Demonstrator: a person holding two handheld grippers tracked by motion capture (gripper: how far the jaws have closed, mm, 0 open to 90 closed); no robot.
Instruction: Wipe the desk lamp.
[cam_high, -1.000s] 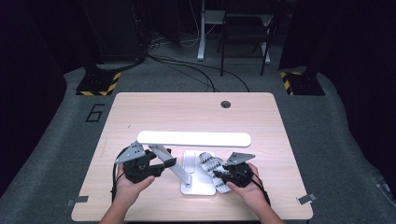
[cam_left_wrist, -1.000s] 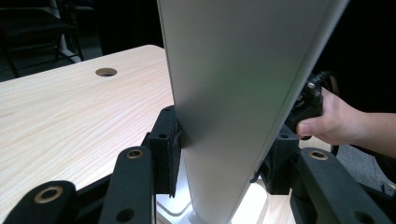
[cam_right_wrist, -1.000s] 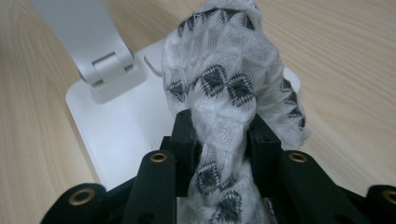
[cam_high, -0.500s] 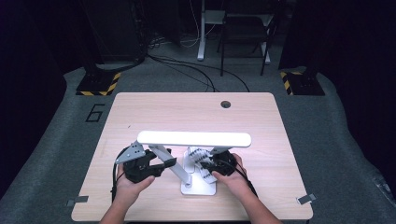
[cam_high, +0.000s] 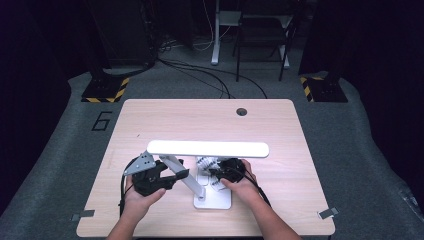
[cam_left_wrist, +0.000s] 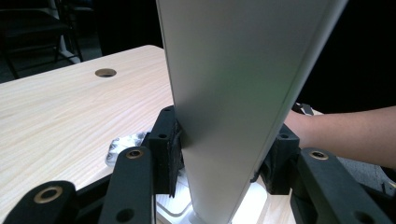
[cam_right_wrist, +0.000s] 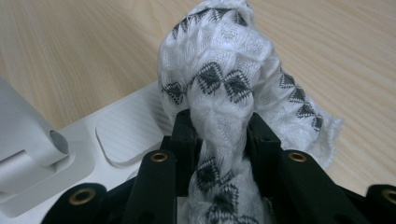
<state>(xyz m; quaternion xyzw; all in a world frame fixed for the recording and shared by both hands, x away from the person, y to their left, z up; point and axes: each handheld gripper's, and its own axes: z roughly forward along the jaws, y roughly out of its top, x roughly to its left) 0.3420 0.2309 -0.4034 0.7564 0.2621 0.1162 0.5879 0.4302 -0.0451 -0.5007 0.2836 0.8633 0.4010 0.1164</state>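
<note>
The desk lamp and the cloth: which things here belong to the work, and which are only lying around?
In the work:
- white desk lamp, its arm clamped by the left gripper
- patterned white cloth, pinched in the right gripper, over the lamp base

Only around:
- cable hole in the table
- chair behind
- floor cables

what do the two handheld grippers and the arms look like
Both grippers, left gripper and right gripper, are black, with blocky jaws and brass-ringed screw holes. The left one carries a grey three-cornered plate, and black cables trail from each. The forearms are bare, no sleeves visible.
</note>
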